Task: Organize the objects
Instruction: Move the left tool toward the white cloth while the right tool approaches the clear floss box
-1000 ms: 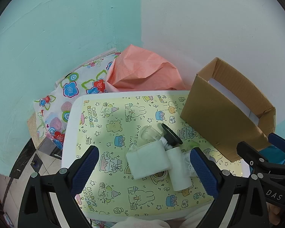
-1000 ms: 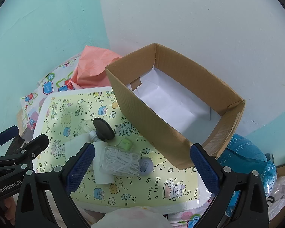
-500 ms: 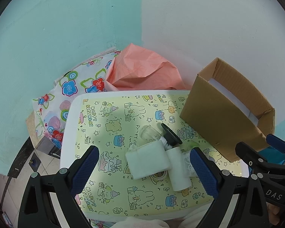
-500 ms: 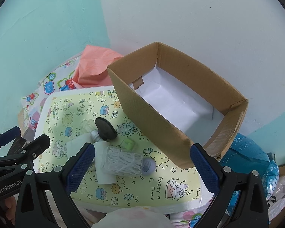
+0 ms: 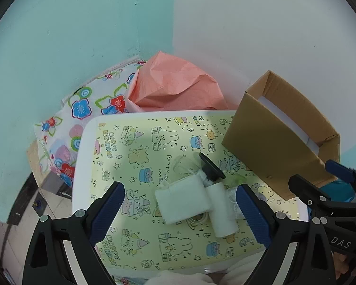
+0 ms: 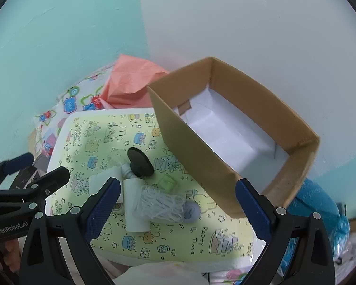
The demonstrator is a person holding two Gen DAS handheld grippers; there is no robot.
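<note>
White tube between left gripper fingers.

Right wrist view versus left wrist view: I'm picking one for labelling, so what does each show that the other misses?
Only the right wrist view shows the cardboard box's white interior, the packet of white string and grey disc. Only the left shows the folded white pad whole. Both share the white tube, black cap, peach paper and both open grippers.

Wide-open right hand-held gripper hovers above clutter beside cardboard box.
</note>
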